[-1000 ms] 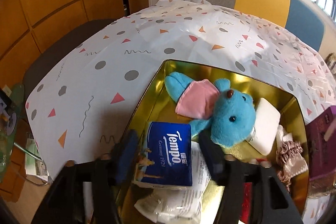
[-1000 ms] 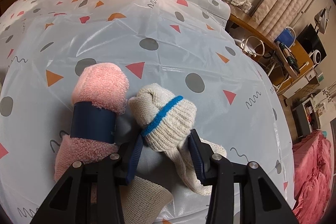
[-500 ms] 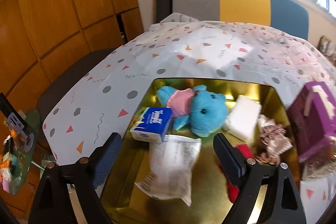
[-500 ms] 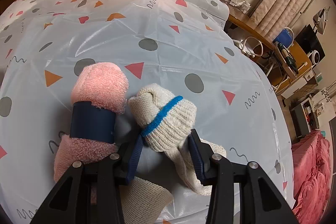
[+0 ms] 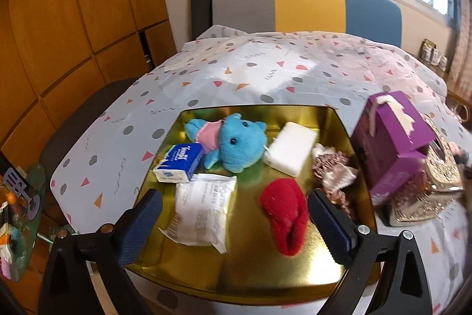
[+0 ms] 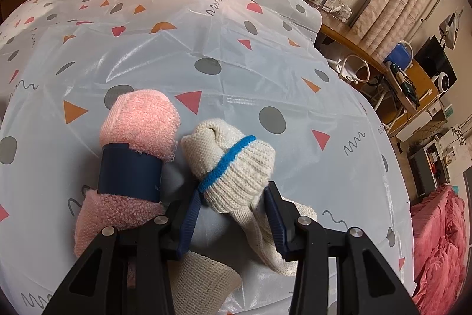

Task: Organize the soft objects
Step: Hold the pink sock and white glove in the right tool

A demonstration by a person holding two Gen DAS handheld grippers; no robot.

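My left gripper hovers over the near part of a gold tray, its jaws opening wide with nothing between the pads. In the tray lie a blue plush toy, a blue tissue pack, a white plastic packet, a white sponge block, a red sock and a frilly pink fabric piece. My right gripper is shut on a cream knitted sock roll with a blue band, which rests on the tablecloth. A pink towel roll with a navy sleeve lies against it on the left.
A purple box and an ornate gold box stand right of the tray. A patterned plastic tablecloth covers the table. A colour-block chair stands at the far side. A cream gauze strip lies under my right gripper. A cluttered desk sits beyond the table's right edge.
My left gripper let go of the blue tissue pack, opened wide and drew back and up; the pack now lies in the tray. The right gripper and its sock roll have not moved.
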